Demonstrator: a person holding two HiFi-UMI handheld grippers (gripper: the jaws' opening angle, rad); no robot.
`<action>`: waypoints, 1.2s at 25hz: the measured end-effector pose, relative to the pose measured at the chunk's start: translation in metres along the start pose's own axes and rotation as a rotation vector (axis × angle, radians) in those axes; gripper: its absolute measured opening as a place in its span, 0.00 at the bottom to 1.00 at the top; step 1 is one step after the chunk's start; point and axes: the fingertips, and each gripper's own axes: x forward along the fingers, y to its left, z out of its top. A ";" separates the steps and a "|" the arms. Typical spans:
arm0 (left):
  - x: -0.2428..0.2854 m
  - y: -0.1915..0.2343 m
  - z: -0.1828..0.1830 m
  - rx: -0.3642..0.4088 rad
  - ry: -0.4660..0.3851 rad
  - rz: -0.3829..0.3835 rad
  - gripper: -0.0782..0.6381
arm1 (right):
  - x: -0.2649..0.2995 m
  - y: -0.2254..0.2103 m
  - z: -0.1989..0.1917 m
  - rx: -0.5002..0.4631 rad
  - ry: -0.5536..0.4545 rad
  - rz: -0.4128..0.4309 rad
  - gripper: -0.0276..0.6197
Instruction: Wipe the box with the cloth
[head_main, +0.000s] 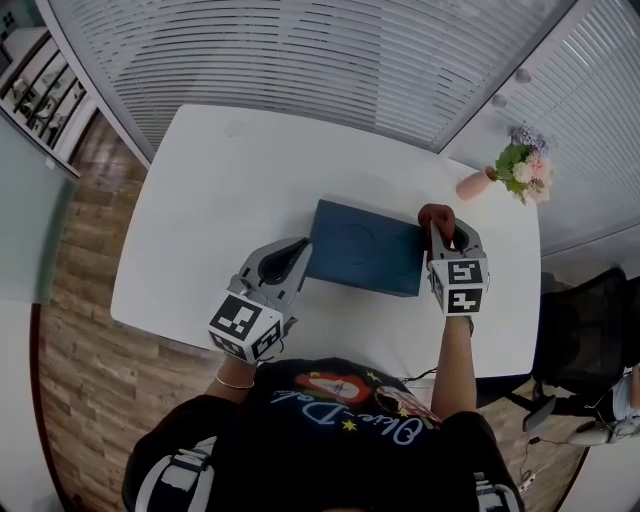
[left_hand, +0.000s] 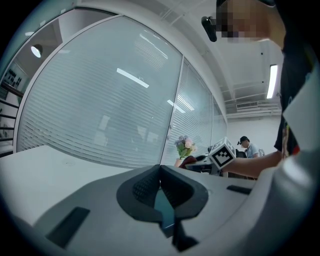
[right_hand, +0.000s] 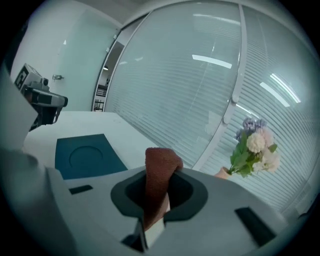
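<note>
A flat dark teal box (head_main: 365, 247) with a round imprint on its lid lies mid-table; the right gripper view has it at lower left (right_hand: 85, 155). My right gripper (head_main: 445, 228) sits at the box's far right corner, shut on a reddish-brown cloth (head_main: 437, 214) that stands up between its jaws (right_hand: 159, 172). My left gripper (head_main: 297, 252) is at the box's left edge with its jaws together. In the left gripper view the jaws (left_hand: 160, 172) meet at the tips, and a sliver of teal shows through the gap below them.
The white table (head_main: 220, 190) stands against slatted glass walls. A pink vase of flowers (head_main: 520, 172) is at the far right corner. A black chair (head_main: 590, 330) stands right of the table. Wooden floor lies to the left.
</note>
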 end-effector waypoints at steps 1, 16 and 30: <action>0.000 0.000 0.000 0.005 0.002 -0.001 0.11 | -0.003 0.003 0.012 -0.011 -0.037 -0.003 0.10; -0.007 0.010 -0.005 0.011 0.003 0.050 0.11 | -0.005 0.164 0.147 0.060 -0.457 0.482 0.10; -0.006 0.010 -0.007 0.017 0.016 0.041 0.11 | 0.041 0.161 0.054 -0.303 -0.094 0.320 0.10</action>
